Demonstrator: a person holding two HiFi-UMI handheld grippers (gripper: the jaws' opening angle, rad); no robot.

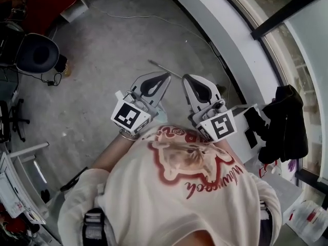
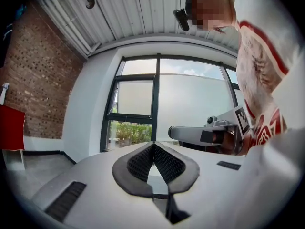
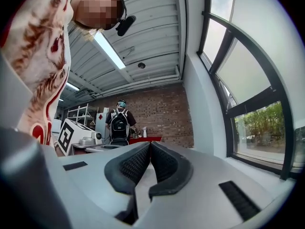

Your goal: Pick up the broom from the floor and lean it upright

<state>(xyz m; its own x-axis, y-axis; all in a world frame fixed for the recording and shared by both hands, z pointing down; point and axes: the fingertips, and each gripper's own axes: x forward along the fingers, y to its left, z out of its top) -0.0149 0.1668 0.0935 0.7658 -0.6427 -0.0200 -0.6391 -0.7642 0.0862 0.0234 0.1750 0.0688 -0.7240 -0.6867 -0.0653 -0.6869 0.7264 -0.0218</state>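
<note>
In the head view a thin grey broom handle (image 1: pixel 163 67) lies on the concrete floor ahead of me; its far part is hidden behind the right gripper. My left gripper (image 1: pixel 167 76) and right gripper (image 1: pixel 185 77) are held level and side by side above the floor, both shut with nothing in them. Their tips sit just short of the handle in that view, well above it. In the left gripper view the pads (image 2: pixel 143 162) meet at the tip and the right gripper (image 2: pixel 198 134) shows alongside. In the right gripper view the pads (image 3: pixel 162 165) also meet.
A black office chair (image 1: pixel 37 53) stands at the far left and a cable (image 1: pixel 154 19) trails over the floor. A curved white window sill (image 1: pixel 230 45) runs along the right. A dark garment (image 1: pixel 283 122) lies on a white table. A person with a backpack (image 3: pixel 119 123) stands by the brick wall.
</note>
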